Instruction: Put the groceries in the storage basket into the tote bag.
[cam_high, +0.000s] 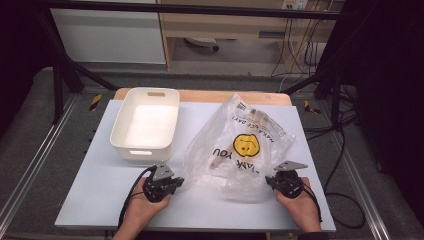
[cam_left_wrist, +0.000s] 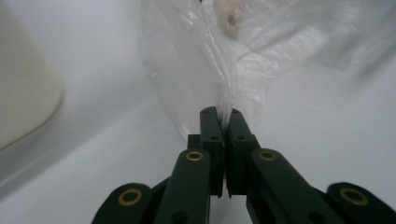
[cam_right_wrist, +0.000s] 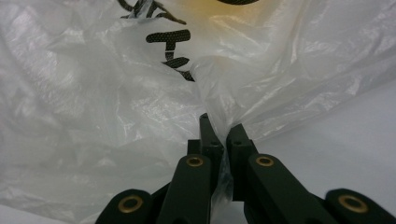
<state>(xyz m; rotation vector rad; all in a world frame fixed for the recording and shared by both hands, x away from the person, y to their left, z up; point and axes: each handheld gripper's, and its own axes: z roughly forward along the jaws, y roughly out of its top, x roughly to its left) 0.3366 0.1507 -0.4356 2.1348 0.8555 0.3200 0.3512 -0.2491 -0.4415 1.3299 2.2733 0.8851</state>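
You've got a thin clear plastic bag (cam_high: 240, 150), glossy and crinkled all over, with creases catching the light and matt black and yellow print on it. Your left gripper (cam_left_wrist: 223, 114) and right gripper (cam_right_wrist: 219, 126) both have matt black hard plastic jaws, smooth-faced, with shiny brass-coloured rivets at the joints. The film bunches into fine wrinkles where it meets them. The grey plates on top of the grippers look like dull metal. The white bin (cam_high: 146, 122) is smooth plastic with a soft satin sheen. The table top (cam_high: 100, 190) is a matt white sheet, flat and even, and bare pale wood shows at its far edge. The frame rails look like brushed aluminium.
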